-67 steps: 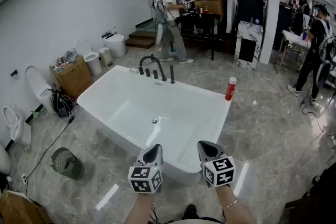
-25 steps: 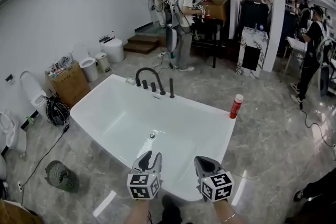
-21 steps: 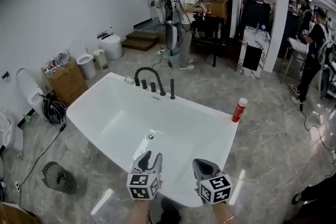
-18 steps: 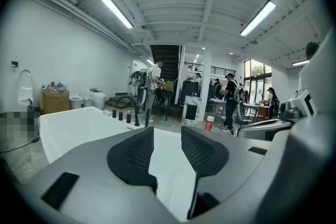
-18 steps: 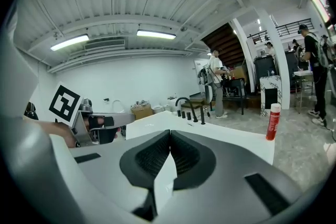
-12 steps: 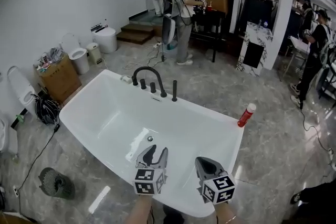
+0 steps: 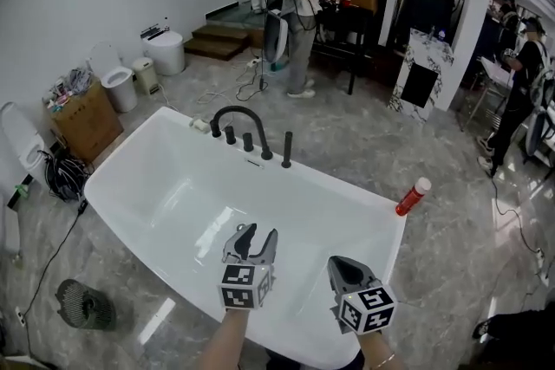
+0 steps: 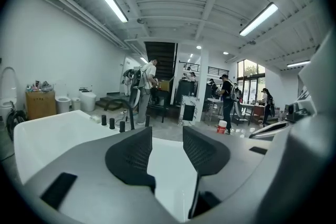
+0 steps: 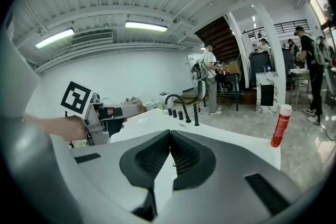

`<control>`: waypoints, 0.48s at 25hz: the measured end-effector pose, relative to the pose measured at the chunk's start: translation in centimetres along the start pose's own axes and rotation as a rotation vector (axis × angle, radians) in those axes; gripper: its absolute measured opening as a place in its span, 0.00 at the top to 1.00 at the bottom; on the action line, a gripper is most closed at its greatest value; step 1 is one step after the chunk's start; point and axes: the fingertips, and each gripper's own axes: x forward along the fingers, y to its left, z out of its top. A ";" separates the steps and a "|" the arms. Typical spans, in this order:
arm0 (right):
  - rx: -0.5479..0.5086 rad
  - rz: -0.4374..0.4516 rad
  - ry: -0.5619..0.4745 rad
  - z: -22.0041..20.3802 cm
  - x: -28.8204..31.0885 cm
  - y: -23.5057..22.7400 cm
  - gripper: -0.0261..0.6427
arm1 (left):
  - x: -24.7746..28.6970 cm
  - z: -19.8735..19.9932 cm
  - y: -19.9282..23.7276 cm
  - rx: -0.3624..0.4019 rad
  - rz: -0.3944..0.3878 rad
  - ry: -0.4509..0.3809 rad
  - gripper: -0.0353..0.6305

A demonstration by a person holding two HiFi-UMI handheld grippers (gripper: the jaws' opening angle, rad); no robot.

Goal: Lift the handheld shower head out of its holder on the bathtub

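The handheld shower head [image 7: 285, 150] is a slim black stick standing upright in its holder on the far rim of the white bathtub [image 7: 121, 160], right of the black arched faucet [image 7: 238, 121] and its knobs. It also shows small and far off as a black stick [image 8: 147, 120] in the left gripper view and as one [image 9: 196, 114] in the right gripper view. My left gripper [image 7: 251, 236] hovers over the tub's near side; its jaws have just been opening and hold nothing [image 8: 167, 134]. My right gripper [image 7: 342, 270] is beside it, shut and empty [image 9: 169, 136].
A red bottle [image 7: 413, 196] stands on the tub's right corner. Toilets [image 7: 115, 87], a cardboard box [image 7: 74, 117] and a mesh bin [image 7: 82, 304] line the left wall. Cables [image 7: 56, 173] lie on the floor. People stand at tables [image 7: 347, 22] behind the tub.
Both grippers have moved forward from the near rim to over the tub. The left jaws have spread wider. The faucet and shower head appear closer.
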 end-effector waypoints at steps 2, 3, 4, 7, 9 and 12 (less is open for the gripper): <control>0.001 0.017 0.004 0.0 0.9 -1.3 0.95 | 1.8 -0.1 0.2 -0.001 0.015 0.001 0.67; -0.001 0.028 0.005 0.0 1.4 -2.0 0.95 | 2.8 -0.2 0.2 -0.001 0.021 0.003 0.67; -0.007 0.038 0.006 0.2 1.8 -2.9 0.95 | 3.9 -0.3 0.0 -0.001 0.027 0.005 0.67; -0.030 0.073 0.010 1.1 2.9 -6.2 0.95 | 7.7 -0.4 -1.0 0.000 0.046 0.019 0.67; -0.034 0.100 0.020 1.5 3.9 -8.9 0.95 | 10.6 -0.5 -1.8 0.001 0.063 0.034 0.66; -0.036 0.136 0.044 1.5 6.3 -12.9 0.95 | 15.3 -0.7 -2.5 0.012 0.089 0.052 0.66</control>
